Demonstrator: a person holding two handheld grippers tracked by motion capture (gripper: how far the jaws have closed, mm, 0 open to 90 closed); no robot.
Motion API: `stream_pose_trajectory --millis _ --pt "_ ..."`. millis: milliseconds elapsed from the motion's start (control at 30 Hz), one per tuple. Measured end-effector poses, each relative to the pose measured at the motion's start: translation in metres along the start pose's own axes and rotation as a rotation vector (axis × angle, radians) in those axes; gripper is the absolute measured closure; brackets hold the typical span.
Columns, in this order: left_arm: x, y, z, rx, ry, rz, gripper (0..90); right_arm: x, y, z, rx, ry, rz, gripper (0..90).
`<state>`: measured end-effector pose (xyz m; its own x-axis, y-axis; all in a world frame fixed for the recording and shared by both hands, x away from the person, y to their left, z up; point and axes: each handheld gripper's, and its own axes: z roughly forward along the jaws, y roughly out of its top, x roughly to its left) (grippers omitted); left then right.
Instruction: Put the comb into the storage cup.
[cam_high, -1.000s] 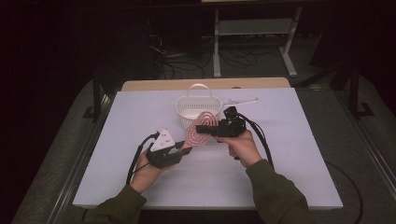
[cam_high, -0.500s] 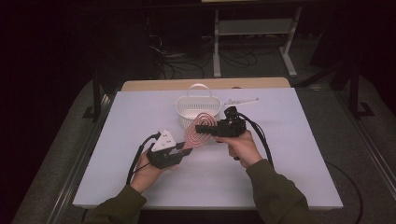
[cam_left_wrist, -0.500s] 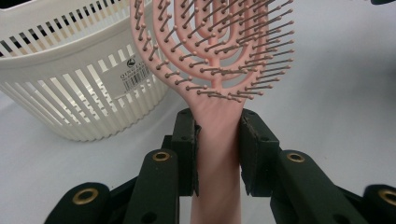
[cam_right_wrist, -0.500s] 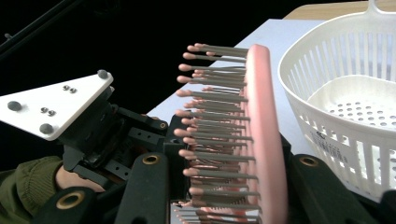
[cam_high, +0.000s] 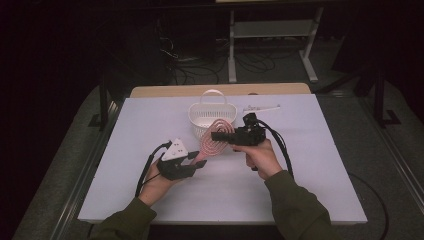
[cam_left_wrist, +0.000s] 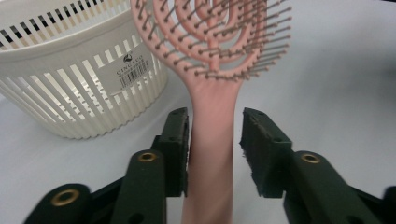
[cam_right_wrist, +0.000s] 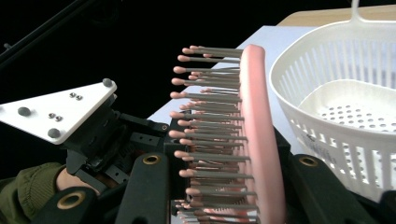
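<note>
A: In the high view, a pink hairbrush (cam_high: 216, 139) is held above the white table (cam_high: 310, 165), just in front of a white slatted basket (cam_high: 212, 114). The right gripper (cam_high: 216, 135) is closed across the brush head; the left gripper (cam_high: 199, 161) sits at the handle end.

B: Is the handle gripped by the left one?

A: In the left gripper view, the handle of the hairbrush (cam_left_wrist: 212, 140) is seen between the jaws, which have just been opening. One pad lies against the handle or very near it, and a clear gap shows at the other, so no squeeze is applied. The basket (cam_left_wrist: 79, 79) stands just behind.

B: And the right gripper view?

A: The brush head (cam_right_wrist: 257, 140) is clamped edge-on between the black jaws, bristles turned toward the left gripper (cam_right_wrist: 154, 128), with the basket (cam_right_wrist: 345, 107) just beside it.

B: What could go wrong?

A: The brush is judged to be carried by one grip alone, with springy bristles under one pad. It could be twisted or slipped out if swung quickly, and the handle could be caught on the basket rim.
</note>
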<state>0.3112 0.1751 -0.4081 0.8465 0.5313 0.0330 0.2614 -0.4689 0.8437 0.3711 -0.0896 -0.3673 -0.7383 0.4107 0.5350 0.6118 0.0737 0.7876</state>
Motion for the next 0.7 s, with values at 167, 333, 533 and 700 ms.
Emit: stream_pose_trajectory --millis 167,333,533,700 --pt "0.004 -0.001 -0.002 0.009 -0.013 -0.015 51.6 -0.001 0.001 -0.005 -0.014 -0.005 0.001 63.3" --pt "0.011 -0.003 -0.003 0.037 -0.054 -0.035 44.5 -0.002 0.002 -0.007 -0.022 -0.01 0.003 63.3" --pt "0.014 -0.007 -0.01 0.036 -0.098 -0.047 37.3 -0.003 0.003 -0.008 -0.023 -0.016 0.003 63.3" --pt "0.018 -0.016 -0.021 0.037 -0.106 -0.047 33.2 -0.004 0.004 -0.01 -0.03 -0.024 0.002 63.3"
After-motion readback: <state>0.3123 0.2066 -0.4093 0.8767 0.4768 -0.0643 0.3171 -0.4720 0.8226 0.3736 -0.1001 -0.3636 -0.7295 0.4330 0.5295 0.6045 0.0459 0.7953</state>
